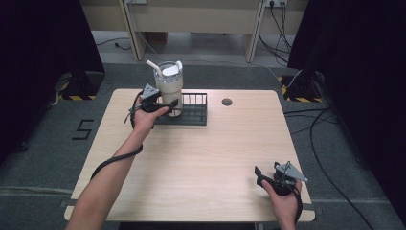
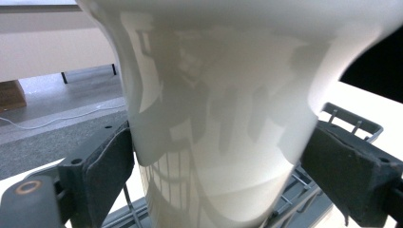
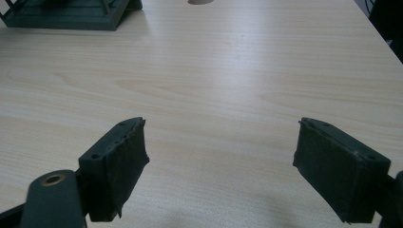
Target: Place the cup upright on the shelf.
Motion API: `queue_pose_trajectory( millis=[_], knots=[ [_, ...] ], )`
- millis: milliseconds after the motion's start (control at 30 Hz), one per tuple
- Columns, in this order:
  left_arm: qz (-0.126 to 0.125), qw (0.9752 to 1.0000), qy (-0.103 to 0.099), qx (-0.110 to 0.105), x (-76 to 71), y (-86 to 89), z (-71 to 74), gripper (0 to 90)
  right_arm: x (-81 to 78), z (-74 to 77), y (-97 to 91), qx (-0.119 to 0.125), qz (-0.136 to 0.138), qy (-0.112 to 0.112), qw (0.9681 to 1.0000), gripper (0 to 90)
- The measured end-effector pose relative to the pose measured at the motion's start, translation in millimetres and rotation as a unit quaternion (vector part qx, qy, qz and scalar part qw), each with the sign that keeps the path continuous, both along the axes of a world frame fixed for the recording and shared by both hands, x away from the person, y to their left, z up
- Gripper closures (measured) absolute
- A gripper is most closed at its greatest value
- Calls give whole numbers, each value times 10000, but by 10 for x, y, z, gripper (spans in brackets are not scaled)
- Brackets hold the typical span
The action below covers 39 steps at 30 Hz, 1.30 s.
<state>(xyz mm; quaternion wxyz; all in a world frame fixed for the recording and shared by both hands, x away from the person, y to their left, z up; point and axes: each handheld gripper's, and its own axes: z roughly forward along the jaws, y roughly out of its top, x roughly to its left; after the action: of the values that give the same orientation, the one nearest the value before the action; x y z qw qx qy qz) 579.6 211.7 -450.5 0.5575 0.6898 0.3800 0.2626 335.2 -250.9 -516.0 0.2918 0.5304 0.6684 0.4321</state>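
Note:
A tall cream tumbler (image 1: 169, 86) with a clear lid and a white straw stands at the left end of a dark wire rack (image 1: 194, 115) at the table's far side. My left gripper (image 1: 170, 103) is shut on the tumbler's lower body. In the left gripper view both pads press the glossy tumbler (image 2: 218, 118) from either side, midway at the left gripper (image 2: 218, 175), and the rack's rim (image 2: 351, 123) shows behind. My right gripper (image 1: 263, 177) rests near the table's front right, and the right gripper (image 3: 218, 161) is open over bare wood with nothing between its jaws.
The light wooden table (image 1: 201, 163) has a round cable hole (image 1: 227, 101) right of the rack. In the right gripper view the rack (image 3: 62, 14) lies far off at the top left. Cables trail on the floor to the right.

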Motion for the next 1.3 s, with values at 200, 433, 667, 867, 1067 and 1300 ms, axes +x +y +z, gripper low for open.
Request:
queue_pose_trajectory(
  millis=[200, 433, 667, 867, 1067, 1300],
  knots=[
    [-71, 10000, -62, -8, -67, 49, 51, 112, 1, -1, -1, 1, -4, -7, 10000, 180],
    [-154, 9998, -88, 31, -173, 134, 60, 143, 1, -3, 1, 29, -6, 1, 10000, 180],
    [-242, 9996, -107, 14, -292, 197, 55, 144, -1, -2, -1, 40, -28, 3, 10000, 179],
    [-273, 9994, -195, 25, -407, 274, 78, 144, -4, -1, -1, 76, -43, 15, 10000, 179],
    [-338, 9992, -222, -71, -577, 377, 77, 144, -4, -1, -10, 78, -53, 4, 10000, 179],
    [-306, 9992, -230, -76, -787, 549, 11, 144, -11, 0, -1, 107, -85, 29, 9999, 179]
  ],
)
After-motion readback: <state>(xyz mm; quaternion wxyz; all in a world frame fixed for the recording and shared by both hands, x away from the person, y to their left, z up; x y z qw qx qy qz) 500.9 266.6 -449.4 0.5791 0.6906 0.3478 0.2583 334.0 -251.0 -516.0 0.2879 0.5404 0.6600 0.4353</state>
